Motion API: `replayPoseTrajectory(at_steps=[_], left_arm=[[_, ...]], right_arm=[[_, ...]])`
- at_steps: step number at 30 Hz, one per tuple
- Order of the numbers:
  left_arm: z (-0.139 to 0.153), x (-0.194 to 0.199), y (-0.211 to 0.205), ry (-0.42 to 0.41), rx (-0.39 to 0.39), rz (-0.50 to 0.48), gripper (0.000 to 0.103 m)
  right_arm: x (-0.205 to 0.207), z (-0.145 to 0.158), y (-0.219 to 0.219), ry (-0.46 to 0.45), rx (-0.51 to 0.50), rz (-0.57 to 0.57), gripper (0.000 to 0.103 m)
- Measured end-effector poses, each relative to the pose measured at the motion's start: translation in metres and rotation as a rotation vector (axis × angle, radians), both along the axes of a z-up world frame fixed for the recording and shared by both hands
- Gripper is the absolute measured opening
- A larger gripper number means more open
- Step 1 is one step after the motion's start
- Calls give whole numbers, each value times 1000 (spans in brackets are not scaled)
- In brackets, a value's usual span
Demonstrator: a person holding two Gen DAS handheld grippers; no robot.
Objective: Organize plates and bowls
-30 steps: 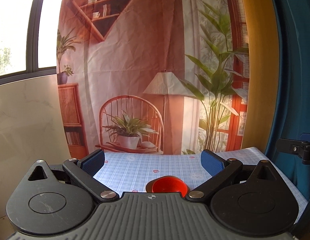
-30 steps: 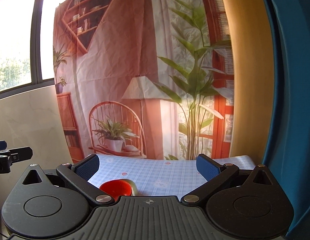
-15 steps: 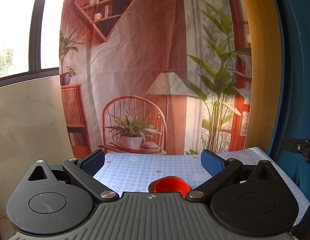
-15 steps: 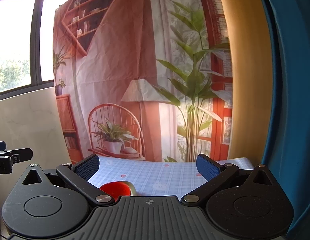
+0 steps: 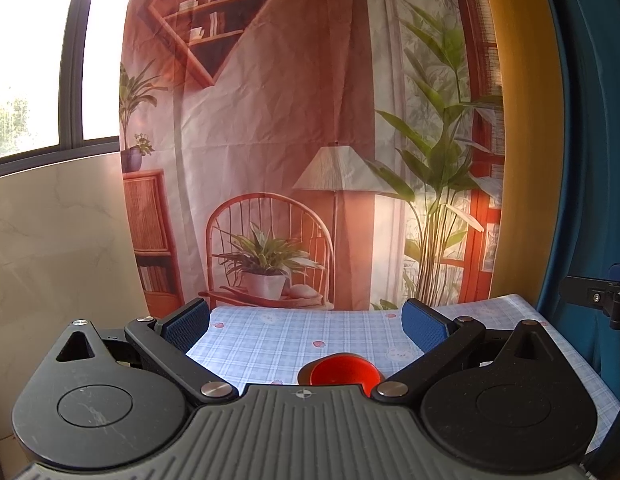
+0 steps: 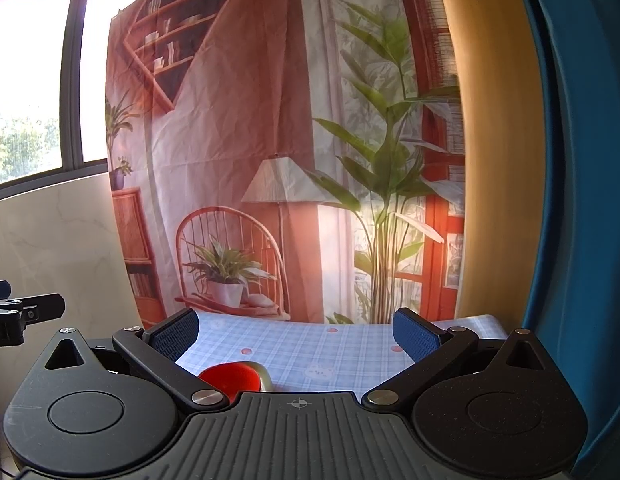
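A red bowl [image 5: 343,374] sits on the blue checked tablecloth [image 5: 270,344], partly hidden behind my left gripper's body. It also shows in the right wrist view [image 6: 230,376], with a pale green rim of another dish [image 6: 264,372] beside it. My left gripper [image 5: 306,322] is open and empty, held above the near part of the table, short of the bowl. My right gripper [image 6: 296,332] is open and empty, to the right of the bowl. Most of both dishes is hidden.
A printed backdrop [image 5: 310,140] hangs at the table's far edge. A marble wall [image 5: 50,232] and window are at the left, a blue curtain [image 5: 589,140] at the right. The other gripper's tip shows at the right edge [image 5: 597,298] and at the left edge [image 6: 26,312].
Both views have drifted slightly; the left wrist view shifted a little so the backdrop moved right. Both grippers stay open and empty.
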State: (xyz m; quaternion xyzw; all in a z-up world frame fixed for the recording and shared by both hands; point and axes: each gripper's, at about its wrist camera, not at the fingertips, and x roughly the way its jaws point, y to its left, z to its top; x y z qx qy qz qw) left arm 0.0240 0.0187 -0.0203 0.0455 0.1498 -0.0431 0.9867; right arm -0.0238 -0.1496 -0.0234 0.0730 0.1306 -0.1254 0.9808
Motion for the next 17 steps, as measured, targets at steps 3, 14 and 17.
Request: replayPoseTrajectory(at_steps=[3,14,17], left_arm=[[0,0,1,2,-1,0,103],[-1,0,2,-9,0,-5,103],[-1,1,3,-4,-3,-16,103]], right_arm=[[0,0,0,0,0,0,103],[-1,-5,-1,8,-4,3,103],[0,-7,-2,11,-2,4,103]])
